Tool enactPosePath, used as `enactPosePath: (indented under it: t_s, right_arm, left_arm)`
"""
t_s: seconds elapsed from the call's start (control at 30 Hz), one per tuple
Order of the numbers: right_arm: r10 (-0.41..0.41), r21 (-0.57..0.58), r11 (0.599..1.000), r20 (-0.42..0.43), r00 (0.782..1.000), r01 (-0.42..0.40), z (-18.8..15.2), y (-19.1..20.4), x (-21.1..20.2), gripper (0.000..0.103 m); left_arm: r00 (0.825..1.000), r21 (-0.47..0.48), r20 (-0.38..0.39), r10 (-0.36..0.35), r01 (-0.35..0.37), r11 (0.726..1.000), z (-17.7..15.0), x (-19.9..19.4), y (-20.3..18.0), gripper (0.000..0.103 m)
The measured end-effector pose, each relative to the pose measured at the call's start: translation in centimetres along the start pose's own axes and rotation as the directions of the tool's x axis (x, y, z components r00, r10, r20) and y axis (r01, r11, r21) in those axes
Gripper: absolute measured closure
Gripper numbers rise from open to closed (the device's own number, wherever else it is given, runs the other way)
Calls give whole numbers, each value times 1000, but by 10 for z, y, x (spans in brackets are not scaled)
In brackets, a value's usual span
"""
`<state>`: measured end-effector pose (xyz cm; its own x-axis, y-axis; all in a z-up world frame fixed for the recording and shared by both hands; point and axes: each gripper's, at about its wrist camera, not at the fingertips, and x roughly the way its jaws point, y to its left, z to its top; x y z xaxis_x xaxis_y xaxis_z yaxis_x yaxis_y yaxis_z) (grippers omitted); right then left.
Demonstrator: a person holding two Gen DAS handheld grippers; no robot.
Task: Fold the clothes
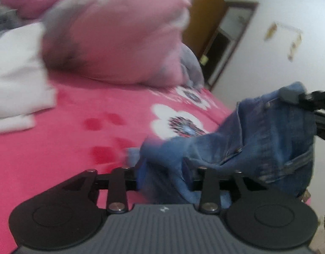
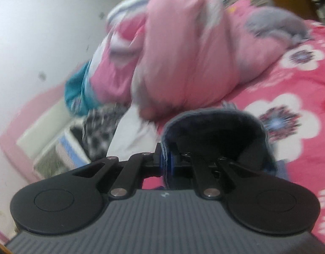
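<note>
Blue jeans [image 1: 257,131] hang bunched above a pink flowered bed sheet [image 1: 56,148]. My left gripper [image 1: 164,165] is buried in the denim, its fingertips hidden, and a thick bunch runs between its jaws. My right gripper [image 1: 297,97] shows at the right edge of the left wrist view, pinching the jeans' upper edge. In the right wrist view my right gripper [image 2: 166,160] is shut on a denim hem, and the jeans [image 2: 215,127] curl into a dark open loop just beyond it.
A big pink comforter [image 1: 120,42] is heaped at the back of the bed, with folded white cloth [image 1: 12,74] to its left. A brown door [image 1: 206,17] stands past the bed's far corner. Black-and-white cloth [image 2: 99,124] and teal cloth [image 2: 75,93] lie near the wall.
</note>
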<state>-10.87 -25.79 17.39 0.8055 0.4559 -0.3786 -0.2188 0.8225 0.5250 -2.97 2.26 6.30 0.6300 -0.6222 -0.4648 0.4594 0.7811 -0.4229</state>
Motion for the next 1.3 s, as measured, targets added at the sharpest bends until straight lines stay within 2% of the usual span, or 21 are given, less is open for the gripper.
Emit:
enactPosePath:
  t_s: [0.07, 0.23, 0.33, 0.37, 0.4, 0.47, 0.53, 0.57, 0.63, 0.73, 0.8, 0.9, 0.97, 1.0, 1.07, 1.13, 1.2, 1.3]
  right_arm:
    - [17, -22, 1000, -60, 998, -18, -7, 15, 27, 98]
    - [28, -40, 998, -229, 973, -38, -25, 44, 103, 98]
    - [-63, -149, 989, -321, 945, 16, -47, 61, 154, 94]
    - [-100, -190, 981, -366, 925, 31, -56, 66, 174, 91]
    - [-139, -225, 973, -421, 896, 45, -67, 70, 192, 88]
    - [-218, -284, 956, -516, 829, 74, -87, 77, 218, 71]
    - [-264, -352, 933, -541, 798, 71, -98, 87, 220, 61]
    - [-265, -378, 924, -534, 803, 53, -98, 96, 214, 56]
    - [-221, -377, 926, -519, 825, 11, -89, 106, 195, 46]
    - [-133, -329, 943, -492, 860, -42, -67, 112, 152, 38]
    - [-71, -275, 960, -448, 891, -62, -48, 106, 120, 31]
    - [56, -159, 981, -320, 946, -112, -26, 79, 54, 23]
    - [97, -96, 988, -199, 975, -118, -21, 51, 8, 20]
    - [84, -70, 993, -143, 986, -95, -14, 31, -7, 20]
    - [7, 0, 1000, -50, 999, -7, -17, -6, -37, 19]
    - [-73, 97, 992, -20, 997, 75, -29, -45, -56, 19]
    - [-138, 175, 974, -47, 989, 144, -45, -75, -61, 19]
    - [-168, 242, 952, -91, 982, 186, -68, -105, -56, 20]
  left_arm:
    - [999, -46, 39, 10, -8, 999, -8, -21, 21, 46]
    - [996, -72, 87, -10, 16, 997, -27, -70, 38, 39]
    - [995, -81, 98, -34, 42, 996, -39, -86, 38, 27]
    - [994, -90, 99, -46, 55, 994, -43, -93, 39, 22]
    - [993, -98, 100, -57, 67, 993, -46, -100, 41, 20]
    - [995, -108, 79, -64, 72, 992, -52, -99, 44, 17]
    - [997, -117, 46, -57, 62, 991, -54, -95, 46, 17]
    - [998, -121, 30, -53, 56, 991, -55, -93, 47, 17]
    - [999, -133, 11, -52, 53, 990, -57, -85, 49, 17]
    - [999, -140, -8, -49, 48, 989, -57, -74, 50, 17]
    - [999, -136, -9, -50, 49, 989, -57, -71, 48, 17]
    - [999, -128, 3, -52, 52, 990, -54, -67, 43, 12]
    - [999, -112, 10, -35, 36, 993, -50, -64, 41, 8]
    - [1000, -103, 12, -24, 25, 994, -46, -62, 39, 8]
    - [1000, -95, 19, -12, 14, 995, -37, -60, 35, 7]
    - [999, -106, 22, -34, 36, 994, -28, -57, 33, 7]
    - [999, -101, 14, -53, 54, 993, -20, -51, 25, 6]
    - [999, -38, -22, -38, 37, 999, -13, -36, 6, 5]
